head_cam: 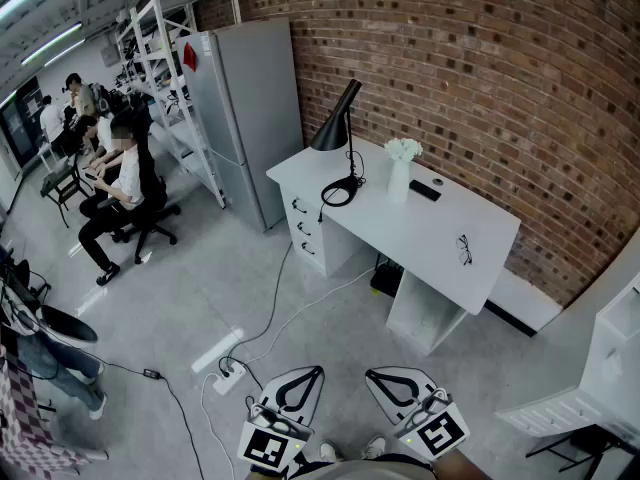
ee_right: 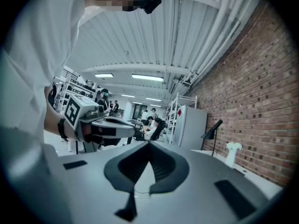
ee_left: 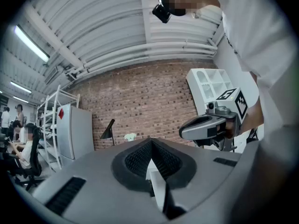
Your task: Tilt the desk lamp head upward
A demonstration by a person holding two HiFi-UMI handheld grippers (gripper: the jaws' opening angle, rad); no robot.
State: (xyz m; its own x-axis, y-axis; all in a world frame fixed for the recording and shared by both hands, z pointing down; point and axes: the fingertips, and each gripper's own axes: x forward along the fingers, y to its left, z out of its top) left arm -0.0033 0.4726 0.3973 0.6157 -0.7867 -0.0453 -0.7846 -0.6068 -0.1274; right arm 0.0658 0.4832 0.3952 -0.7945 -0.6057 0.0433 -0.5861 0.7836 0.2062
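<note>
The desk lamp [head_cam: 341, 138] is matte black: a slim cone head [head_cam: 335, 126] on a thin stem, rising from an open ring base [head_cam: 338, 194]. It stands at the far left corner of the white tabletop [head_cam: 440, 243], near the grey fridge [head_cam: 245, 108], with the wide mouth of the head slanting down to the left. Just beside it is a white vase of white flowers [head_cam: 400, 173], then a small flat black object [head_cam: 424, 190], and a pair of glasses [head_cam: 464, 249] lies near the front edge. Rough red brick wall [head_cam: 480, 78] backs the tabletop.

Both hands are held low and close to the body, level, side by side. The left tongs [head_cam: 316, 373] are clenched, ribbed dark pads meeting at the tips with nothing between them. The right tongs [head_cam: 372, 375] are likewise closed and empty. They are well apart from the lamp. Smooth grey floor [head_cam: 200, 288] lies open between them and the tabletop, crossed by white cables and a power strip [head_cam: 222, 353].
</note>
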